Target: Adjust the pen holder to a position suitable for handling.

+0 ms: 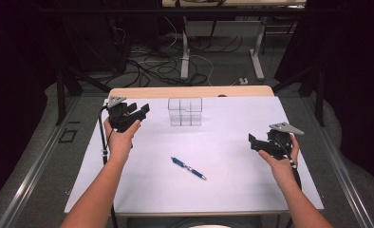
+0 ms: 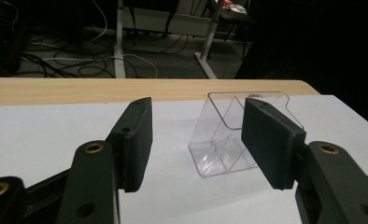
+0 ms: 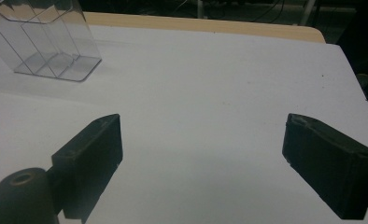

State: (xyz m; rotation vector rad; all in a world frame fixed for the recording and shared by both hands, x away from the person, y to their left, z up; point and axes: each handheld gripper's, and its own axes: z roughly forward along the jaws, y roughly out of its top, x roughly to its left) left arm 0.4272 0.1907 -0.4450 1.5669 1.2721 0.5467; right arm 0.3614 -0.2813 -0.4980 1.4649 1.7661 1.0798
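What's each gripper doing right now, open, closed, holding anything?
Left gripper: open, empty, aimed toward the clear organizer.
Right gripper: open wide, empty, above bare table.

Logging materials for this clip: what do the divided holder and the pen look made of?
The holder looks like clear, glossy hard plastic: the table shows through its walls and dividers, and the edges catch light. The pen seems to be blue plastic with a silvery, possibly metal, tip; too small to be sure.

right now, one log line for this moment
left gripper: open, empty | right gripper: open, empty | pen: on table | clear organizer: upright
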